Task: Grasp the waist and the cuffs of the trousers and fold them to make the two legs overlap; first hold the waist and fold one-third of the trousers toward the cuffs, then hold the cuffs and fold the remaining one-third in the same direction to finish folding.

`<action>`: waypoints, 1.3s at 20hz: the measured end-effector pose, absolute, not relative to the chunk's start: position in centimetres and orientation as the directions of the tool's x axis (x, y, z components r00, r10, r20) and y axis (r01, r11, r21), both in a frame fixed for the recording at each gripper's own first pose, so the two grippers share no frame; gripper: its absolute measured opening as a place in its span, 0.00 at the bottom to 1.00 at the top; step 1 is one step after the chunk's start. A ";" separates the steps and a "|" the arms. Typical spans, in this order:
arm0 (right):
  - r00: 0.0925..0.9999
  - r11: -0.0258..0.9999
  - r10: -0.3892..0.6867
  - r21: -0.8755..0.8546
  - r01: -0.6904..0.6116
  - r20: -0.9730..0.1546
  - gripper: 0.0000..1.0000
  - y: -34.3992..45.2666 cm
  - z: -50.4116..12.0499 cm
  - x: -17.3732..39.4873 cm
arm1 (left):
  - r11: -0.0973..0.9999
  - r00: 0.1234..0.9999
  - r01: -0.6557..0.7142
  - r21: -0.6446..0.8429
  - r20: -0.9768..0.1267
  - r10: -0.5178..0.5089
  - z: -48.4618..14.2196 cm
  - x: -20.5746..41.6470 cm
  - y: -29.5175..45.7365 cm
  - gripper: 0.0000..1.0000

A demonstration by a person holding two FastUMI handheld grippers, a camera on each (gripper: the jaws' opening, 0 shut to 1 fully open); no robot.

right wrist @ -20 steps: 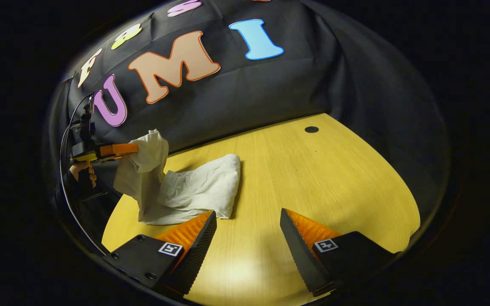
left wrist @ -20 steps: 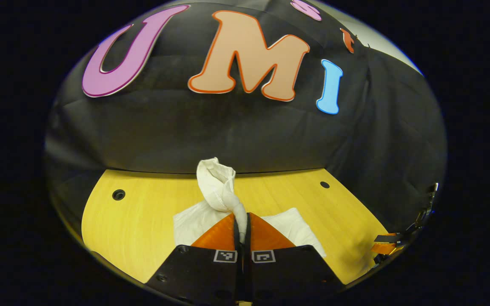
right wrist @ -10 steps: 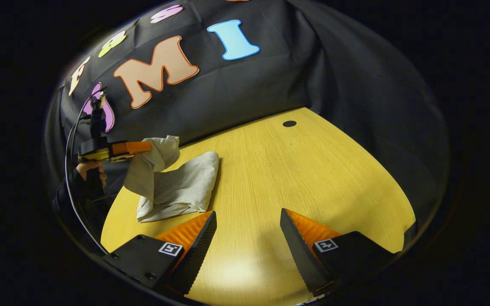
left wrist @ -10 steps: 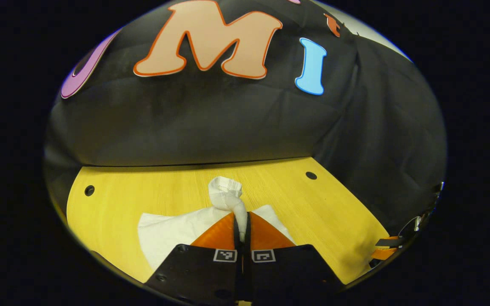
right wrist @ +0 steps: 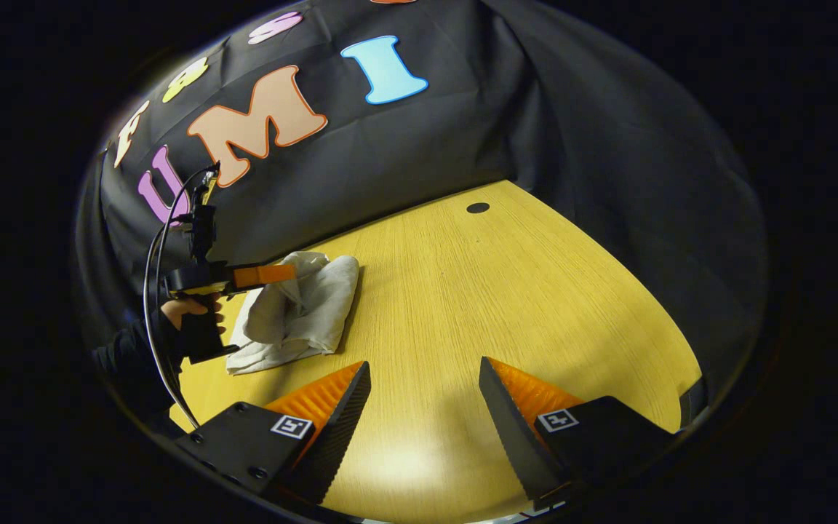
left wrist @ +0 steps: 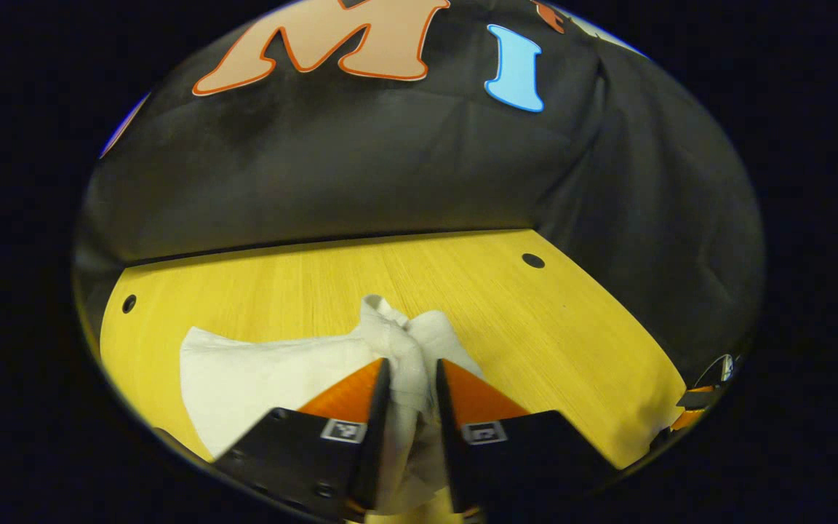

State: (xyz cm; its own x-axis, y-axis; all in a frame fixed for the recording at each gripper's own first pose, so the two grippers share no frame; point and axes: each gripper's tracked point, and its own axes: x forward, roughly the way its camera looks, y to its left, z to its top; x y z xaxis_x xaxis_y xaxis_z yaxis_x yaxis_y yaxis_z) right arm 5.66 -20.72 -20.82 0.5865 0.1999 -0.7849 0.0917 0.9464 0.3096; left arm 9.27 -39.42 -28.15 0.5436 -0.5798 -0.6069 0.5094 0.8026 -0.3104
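Note:
The white trousers (left wrist: 259, 364) lie folded in a small pile on the yellow table (left wrist: 557, 335). My left gripper (left wrist: 410, 367) is low over the pile. Its jaws stand a little apart, and a bunched end of the cloth fills the gap between them. In the right gripper view the trousers (right wrist: 321, 302) sit at the table's left, with the left gripper (right wrist: 284, 275) resting on top of them, held by a hand (right wrist: 186, 309). My right gripper (right wrist: 423, 378) hovers open above bare table, well to the right of the pile, with nothing between its fingers.
The table (right wrist: 521, 291) has small round holes: one far right (left wrist: 533, 260), one far left (left wrist: 129, 303). The black booth wall runs along its back edge. A cable (right wrist: 161, 240) loops off the left gripper. The right gripper (left wrist: 695, 407) peeks in at the table's right edge.
The left gripper has come down and carried the lifted end of the trousers onto the pile. Its jaws, pressed tight before, have parted a little. The right gripper has stayed open above the table.

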 end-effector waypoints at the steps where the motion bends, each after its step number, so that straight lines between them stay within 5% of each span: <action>1: 0.587 0.948 0.207 0.308 0.075 -0.782 0.97 -20.5 -20.7 5.8 | 0.805 0.561 0.511 -0.302 -0.592 -0.578 -27.7 9.0 -39.5 0.54; 3: 0.597 0.952 0.222 0.304 0.038 -0.771 0.97 -20.1 -20.2 6.5 | 0.828 0.604 0.503 -0.247 -0.585 -0.541 -27.2 9.0 -38.8 0.98; 12: 0.721 0.935 0.343 0.293 -0.200 -0.602 0.96 -12.6 -13.1 12.5 | 0.904 0.803 0.392 -0.173 -0.416 -0.428 -15.5 5.1 -28.7 0.95; 26: 0.921 0.944 0.312 0.184 -0.273 -0.234 0.96 -1.7 2.5 15.6 | 0.986 0.978 0.150 -0.066 -0.136 -0.158 -3.3 0.7 -9.0 0.93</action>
State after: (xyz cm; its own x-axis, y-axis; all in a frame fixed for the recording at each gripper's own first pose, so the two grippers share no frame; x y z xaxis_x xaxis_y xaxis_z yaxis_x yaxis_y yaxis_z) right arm 15.55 -1.71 2.50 0.9207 0.3121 -0.2341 -0.2732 0.9441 0.1845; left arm 0.66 -9.03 -3.27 0.9780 -0.1577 -0.1364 0.1499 0.9865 -0.0664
